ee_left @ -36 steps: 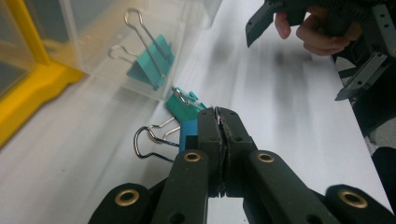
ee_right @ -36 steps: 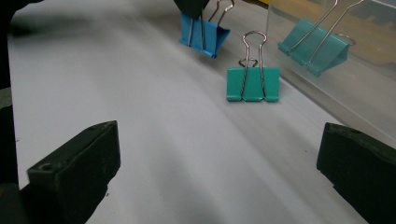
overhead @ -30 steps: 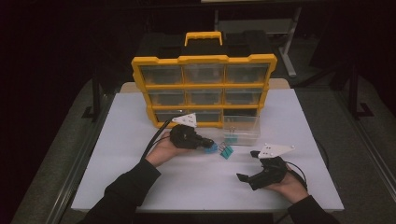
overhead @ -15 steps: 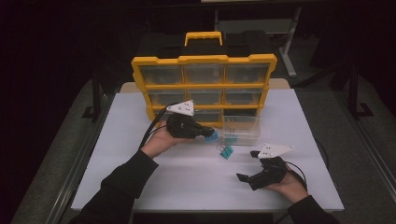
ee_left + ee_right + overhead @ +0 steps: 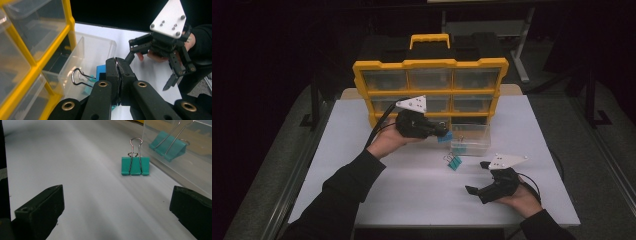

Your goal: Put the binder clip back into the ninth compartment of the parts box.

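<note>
My left gripper (image 5: 443,134) is shut on a teal binder clip (image 5: 445,138) and holds it off the table at the left edge of a clear plastic drawer (image 5: 470,127). In the left gripper view the jaws (image 5: 117,65) pinch the clip's body (image 5: 100,71), and its wire handle (image 5: 80,76) points toward the drawer (image 5: 100,47). A second teal clip (image 5: 455,162) stands on the white table in front of the drawer. My right gripper (image 5: 476,177) rests open on the table, aimed at that clip (image 5: 135,165). Another clip (image 5: 168,147) lies inside the drawer.
A yellow organizer (image 5: 430,90) with clear drawers stands upright at the back of the table, one lower slot empty. The pulled-out drawer sits just in front of it. The white tabletop (image 5: 412,190) is bare at the front and left.
My left gripper has lifted and moved right and back with the clip, from the table to the drawer's left edge. The right gripper has not moved.
</note>
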